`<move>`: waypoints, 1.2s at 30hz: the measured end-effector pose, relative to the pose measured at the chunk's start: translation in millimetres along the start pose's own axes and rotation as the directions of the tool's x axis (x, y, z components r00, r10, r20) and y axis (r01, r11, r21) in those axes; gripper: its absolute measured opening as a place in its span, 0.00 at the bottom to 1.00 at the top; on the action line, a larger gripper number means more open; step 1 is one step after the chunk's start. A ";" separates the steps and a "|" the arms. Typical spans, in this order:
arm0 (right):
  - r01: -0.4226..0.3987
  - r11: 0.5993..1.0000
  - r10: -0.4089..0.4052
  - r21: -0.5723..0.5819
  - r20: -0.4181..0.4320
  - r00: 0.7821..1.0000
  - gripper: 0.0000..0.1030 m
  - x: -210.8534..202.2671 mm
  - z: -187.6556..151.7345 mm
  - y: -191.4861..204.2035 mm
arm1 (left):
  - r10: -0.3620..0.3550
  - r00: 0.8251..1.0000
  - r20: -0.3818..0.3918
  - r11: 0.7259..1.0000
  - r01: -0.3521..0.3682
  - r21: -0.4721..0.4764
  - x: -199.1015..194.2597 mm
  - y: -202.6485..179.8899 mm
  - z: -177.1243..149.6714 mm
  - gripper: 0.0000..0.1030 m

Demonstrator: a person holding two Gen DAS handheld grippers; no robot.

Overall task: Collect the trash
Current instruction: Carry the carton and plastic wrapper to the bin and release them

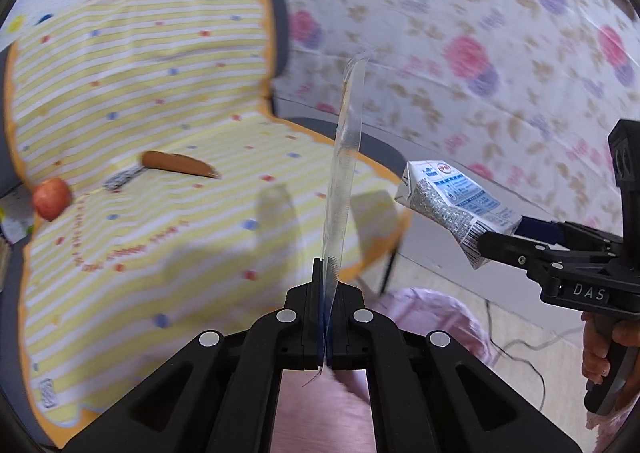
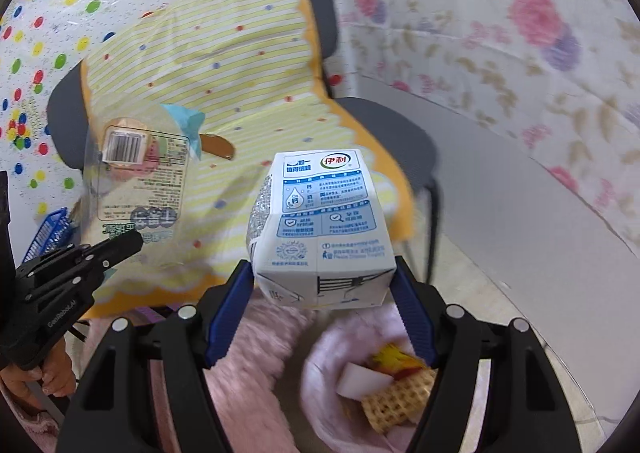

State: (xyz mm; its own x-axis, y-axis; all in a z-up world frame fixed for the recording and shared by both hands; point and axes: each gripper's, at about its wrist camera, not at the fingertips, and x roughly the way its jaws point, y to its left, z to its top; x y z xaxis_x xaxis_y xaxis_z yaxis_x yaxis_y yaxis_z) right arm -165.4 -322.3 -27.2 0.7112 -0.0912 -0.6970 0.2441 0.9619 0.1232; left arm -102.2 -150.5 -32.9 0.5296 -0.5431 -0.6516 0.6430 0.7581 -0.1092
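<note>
My left gripper [image 1: 325, 285] is shut on a clear plastic wrapper [image 1: 344, 173], seen edge-on; in the right wrist view the wrapper [image 2: 140, 181] shows flat with a barcode label, held by the left gripper [image 2: 132, 241]. My right gripper [image 2: 324, 285] is shut on a crushed white and blue milk carton [image 2: 320, 229], which also shows in the left wrist view [image 1: 452, 205] in the right gripper [image 1: 496, 237]. Both are held in the air above a bin lined with a pink bag [image 2: 320, 357] that holds several pieces of trash [image 2: 392, 385].
A chair with a yellow striped cover [image 1: 140, 101] stands behind. On its seat lie a sausage [image 1: 180, 164], a small silver wrapper [image 1: 122, 179] and a red apple [image 1: 51, 197]. A blue basket [image 2: 48, 231] sits at the left. Floral sheets hang behind.
</note>
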 end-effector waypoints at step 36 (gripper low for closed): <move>0.137 0.970 -0.123 0.202 -0.081 0.989 0.63 -4.2 -63.5 -87.3 | -0.047 0.991 -0.129 0.996 0.056 0.067 50.5 -48.0 -8.1 0.52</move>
State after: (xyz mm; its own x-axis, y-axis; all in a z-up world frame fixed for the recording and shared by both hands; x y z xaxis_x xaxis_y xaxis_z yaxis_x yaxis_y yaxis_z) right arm -231.5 -389.5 -79.8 0.6197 -0.1876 -0.7621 0.4675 0.8682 0.1664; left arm -110.8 -211.4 -66.6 0.4234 -0.5270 -0.7369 0.7073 0.7005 -0.0945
